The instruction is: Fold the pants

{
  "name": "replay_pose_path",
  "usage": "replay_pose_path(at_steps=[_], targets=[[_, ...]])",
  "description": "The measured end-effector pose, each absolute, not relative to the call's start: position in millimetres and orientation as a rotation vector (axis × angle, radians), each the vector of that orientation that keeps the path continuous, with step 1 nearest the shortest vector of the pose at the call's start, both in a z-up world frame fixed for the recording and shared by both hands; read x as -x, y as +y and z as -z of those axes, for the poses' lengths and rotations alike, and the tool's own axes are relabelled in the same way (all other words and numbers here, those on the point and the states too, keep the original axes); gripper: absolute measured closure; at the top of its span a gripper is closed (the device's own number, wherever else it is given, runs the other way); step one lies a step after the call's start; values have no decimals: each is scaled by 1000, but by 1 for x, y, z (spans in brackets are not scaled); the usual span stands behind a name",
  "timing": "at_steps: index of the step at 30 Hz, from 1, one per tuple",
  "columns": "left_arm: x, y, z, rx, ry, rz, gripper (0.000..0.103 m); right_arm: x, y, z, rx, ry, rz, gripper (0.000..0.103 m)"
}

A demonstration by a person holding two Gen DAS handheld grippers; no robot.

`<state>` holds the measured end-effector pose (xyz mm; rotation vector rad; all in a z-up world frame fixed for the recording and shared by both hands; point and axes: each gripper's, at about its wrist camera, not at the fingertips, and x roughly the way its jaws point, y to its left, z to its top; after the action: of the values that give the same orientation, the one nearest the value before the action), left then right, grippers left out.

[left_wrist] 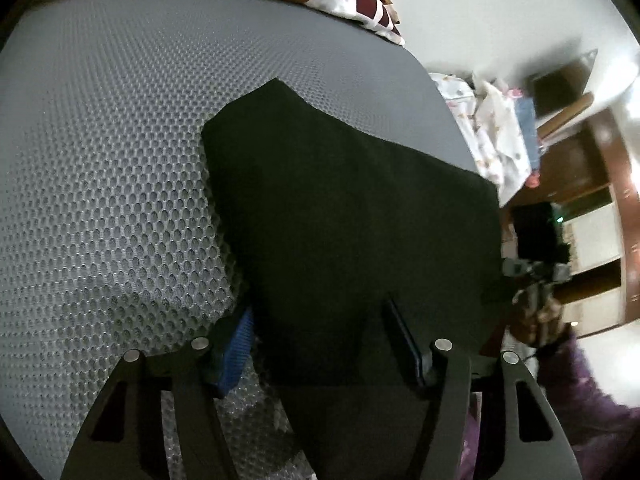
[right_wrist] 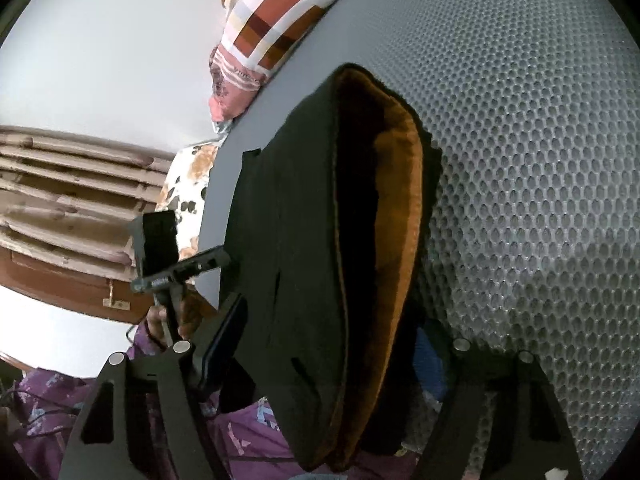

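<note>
The black pants (left_wrist: 352, 216) lie on the grey mesh mattress (left_wrist: 112, 184). Both grippers, left (left_wrist: 320, 344) and right (right_wrist: 332, 352), straddle the cloth with jaws half-wide; one layer may slip out, spoiling the fold.

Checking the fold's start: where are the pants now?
In both wrist views the black pants lie on the grey mesh mat, near its edge, between each gripper's fingers.

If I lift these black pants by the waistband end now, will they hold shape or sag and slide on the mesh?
The black pants will likely sag: the waistband gapes loosely, showing an orange fleecy lining. That lining suggests thickness, so probably bulky and a bit heavy. The honeycomb mesh mat looks textured, so expect drag rather than sliding.
</note>
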<state>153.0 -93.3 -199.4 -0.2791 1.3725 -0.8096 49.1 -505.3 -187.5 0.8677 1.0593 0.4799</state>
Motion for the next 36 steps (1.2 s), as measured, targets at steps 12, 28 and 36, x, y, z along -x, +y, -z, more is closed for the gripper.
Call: replay_pose_path(at_steps=[12,28,36], targets=[[-164,-70,215,593,1417,1055,36,-59,-485,182,-861,1051,-527,12],[-144,-99,207,508,1425,1062,40,-73,-478,178,-845,1042,-533,2],[-139,-101,208,498,1412,987,46,-82,-477,178,-833,1045,-511,4]])
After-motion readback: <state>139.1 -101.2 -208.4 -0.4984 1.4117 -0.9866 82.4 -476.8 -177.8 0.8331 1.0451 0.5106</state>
